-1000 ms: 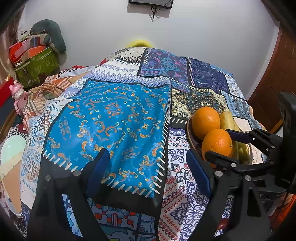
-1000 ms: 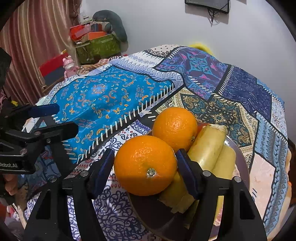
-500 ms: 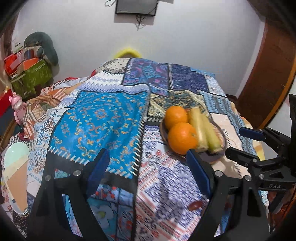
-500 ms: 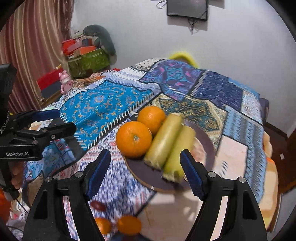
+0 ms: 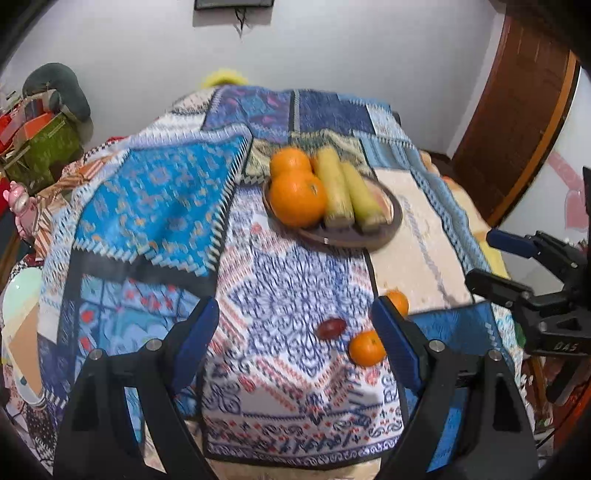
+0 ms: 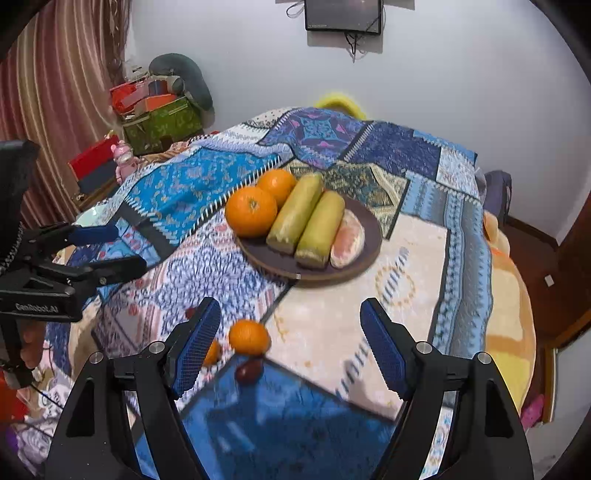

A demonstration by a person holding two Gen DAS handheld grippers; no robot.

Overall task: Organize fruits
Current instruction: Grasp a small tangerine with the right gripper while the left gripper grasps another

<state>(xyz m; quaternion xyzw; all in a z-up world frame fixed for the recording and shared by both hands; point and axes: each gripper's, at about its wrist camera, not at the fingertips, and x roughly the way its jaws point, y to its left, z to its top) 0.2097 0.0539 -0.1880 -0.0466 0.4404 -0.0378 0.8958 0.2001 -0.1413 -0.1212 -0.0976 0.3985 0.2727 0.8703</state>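
Observation:
A dark round plate (image 5: pixel 393 225) (image 6: pixel 369 251) sits on the patchwork cloth with two oranges (image 5: pixel 297 197) (image 6: pixel 251 211), two yellow-green bananas (image 5: pixel 362 197) (image 6: pixel 319 229) and a pale fruit slice (image 6: pixel 348 240). Loose on the cloth near the front lie two small oranges (image 5: pixel 366 348) (image 6: pixel 249 336) and a small dark red fruit (image 5: pixel 331 328) (image 6: pixel 249 370). My left gripper (image 5: pixel 295 343) is open and empty, held back above the front edge. My right gripper (image 6: pixel 291 343) is open and empty, above the loose fruit.
The patchwork-covered table (image 5: pixel 155 192) drops off at the front and sides. Boxes and a grey cushion (image 6: pixel 162 107) stand at the back left by a curtain. A wooden door (image 5: pixel 517 110) is on the right. A screen (image 6: pixel 341 16) hangs on the wall.
Both grippers have pulled back and up from the plate. The right gripper let go of the front orange, which now rests on the plate. The loose fruit came into view.

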